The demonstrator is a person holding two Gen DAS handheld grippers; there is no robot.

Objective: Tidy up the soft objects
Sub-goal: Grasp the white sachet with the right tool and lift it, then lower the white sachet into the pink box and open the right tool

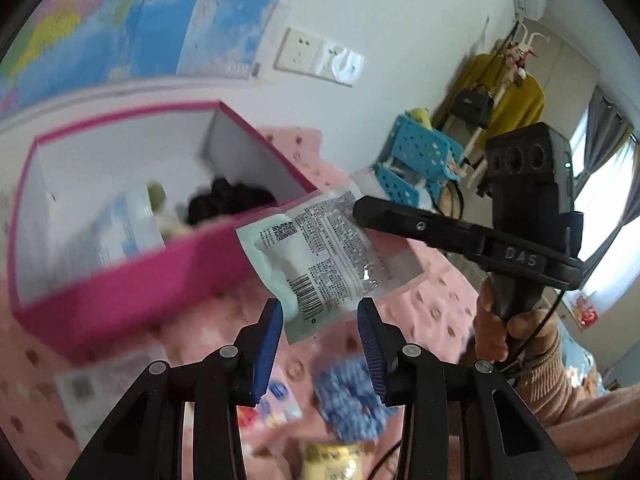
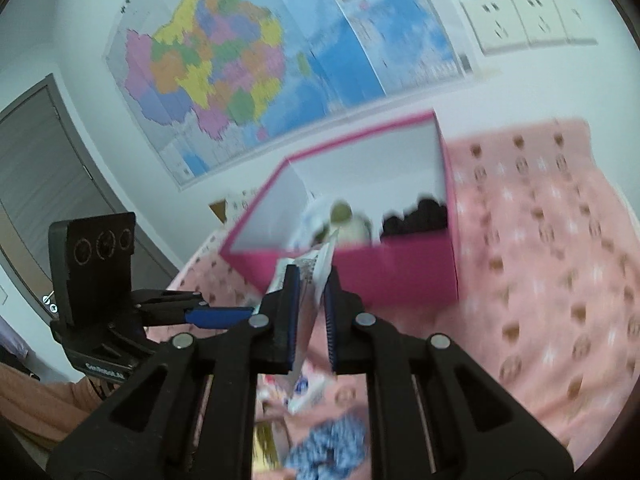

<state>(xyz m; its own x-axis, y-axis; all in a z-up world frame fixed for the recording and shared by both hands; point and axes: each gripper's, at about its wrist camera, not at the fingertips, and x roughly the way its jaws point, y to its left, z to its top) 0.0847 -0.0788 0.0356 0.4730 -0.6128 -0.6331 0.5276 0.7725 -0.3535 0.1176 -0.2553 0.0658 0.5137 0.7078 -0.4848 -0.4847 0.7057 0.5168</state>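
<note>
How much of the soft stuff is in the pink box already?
Some is: a black fluffy item and a pale packet lie inside the pink cardboard box. The right gripper holds a flat printed plastic packet near it. The blue knitted scrunchie and a yellow packet still wait on the pink blanket.

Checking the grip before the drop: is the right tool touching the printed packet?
Touching. In the right wrist view the right tool pinches the printed packet between its blue pads.

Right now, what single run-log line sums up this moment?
phase: carrying to box | right gripper: shut on packet | left gripper: open, empty | pink box: partly filled | blue scrunchie: on blanket
</note>
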